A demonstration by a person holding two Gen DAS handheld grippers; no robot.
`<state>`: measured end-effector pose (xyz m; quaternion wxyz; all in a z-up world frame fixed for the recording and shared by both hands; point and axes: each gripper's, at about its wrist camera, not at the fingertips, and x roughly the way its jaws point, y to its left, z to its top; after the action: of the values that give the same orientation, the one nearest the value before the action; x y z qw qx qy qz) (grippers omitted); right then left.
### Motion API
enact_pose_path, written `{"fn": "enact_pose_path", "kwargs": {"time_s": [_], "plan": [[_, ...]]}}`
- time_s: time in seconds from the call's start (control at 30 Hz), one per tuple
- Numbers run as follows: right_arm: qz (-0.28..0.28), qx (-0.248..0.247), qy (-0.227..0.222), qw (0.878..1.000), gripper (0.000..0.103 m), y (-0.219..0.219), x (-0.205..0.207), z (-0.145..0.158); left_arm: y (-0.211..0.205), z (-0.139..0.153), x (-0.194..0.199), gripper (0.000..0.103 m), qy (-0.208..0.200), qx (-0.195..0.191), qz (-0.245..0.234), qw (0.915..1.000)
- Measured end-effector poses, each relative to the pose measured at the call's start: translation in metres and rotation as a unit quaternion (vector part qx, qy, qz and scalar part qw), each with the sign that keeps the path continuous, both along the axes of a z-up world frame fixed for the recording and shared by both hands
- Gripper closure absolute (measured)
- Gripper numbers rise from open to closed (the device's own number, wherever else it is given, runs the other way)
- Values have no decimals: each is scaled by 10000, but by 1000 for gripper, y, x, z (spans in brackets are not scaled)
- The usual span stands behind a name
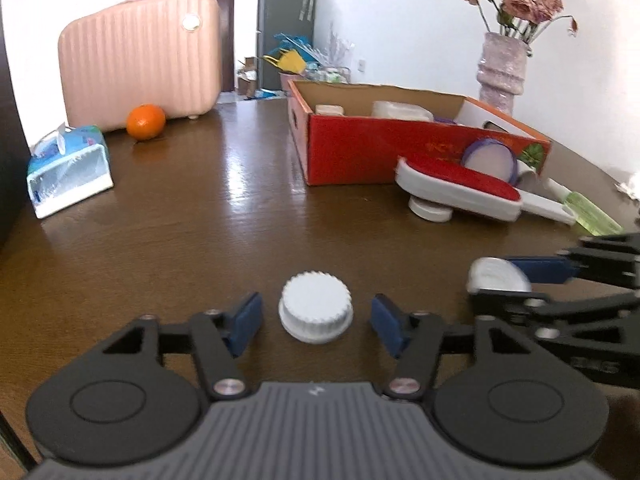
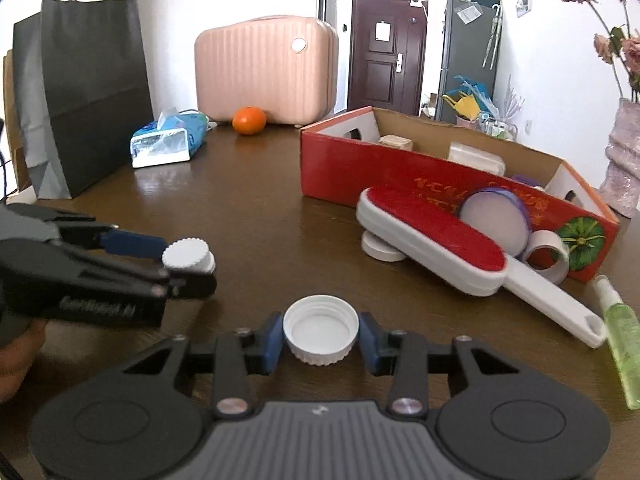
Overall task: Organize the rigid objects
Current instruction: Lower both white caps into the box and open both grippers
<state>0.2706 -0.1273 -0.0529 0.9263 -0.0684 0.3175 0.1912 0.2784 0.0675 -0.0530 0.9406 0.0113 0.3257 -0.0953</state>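
Observation:
In the left wrist view, a white ribbed cap sits dome-up on the brown table. My left gripper straddles it, open, with a small gap at each blue pad. In the right wrist view, my right gripper is shut on a second white cap, hollow side up, both pads touching its rim. Each gripper also shows beside the other: the right gripper at the right edge, the left gripper at the left. A red cardboard box holding several items stands behind.
Against the box lean a red-and-white lint brush, a purple-rimmed lid, a tape roll and a white cap. A green spray bottle lies right. Farther back are a tissue pack, orange, pink suitcase, black bag.

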Motion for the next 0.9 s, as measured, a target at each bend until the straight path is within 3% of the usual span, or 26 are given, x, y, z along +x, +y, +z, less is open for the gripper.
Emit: {"fn": "enact_pose_path", "kwargs": {"time_s": [0.13,0.33,0.53,0.7,0.8,0.9], "plan": [[-244,1,-149,9996,64,-21,-13,10,-4,8,-5,63,78,18,69,9999],[-750,-21,-306,9967,64,-67,-39,21,-28,29,-41,63,-191,-322,-343,9987],[-1067,168,-408,9933,64,-101,-45,31,-55,52,-20,63,-286,-379,-631,9969],[-851,241,-618,9942,64,-119,7,64,-81,99,52,63,-633,-261,-937,9932],[-661,370,-545,9956,64,-128,65,86,-99,114,126,63,-350,-319,-1020,9937],[-495,278,-228,9981,64,-129,137,94,-120,111,210,62,211,-372,-917,9949]]}}
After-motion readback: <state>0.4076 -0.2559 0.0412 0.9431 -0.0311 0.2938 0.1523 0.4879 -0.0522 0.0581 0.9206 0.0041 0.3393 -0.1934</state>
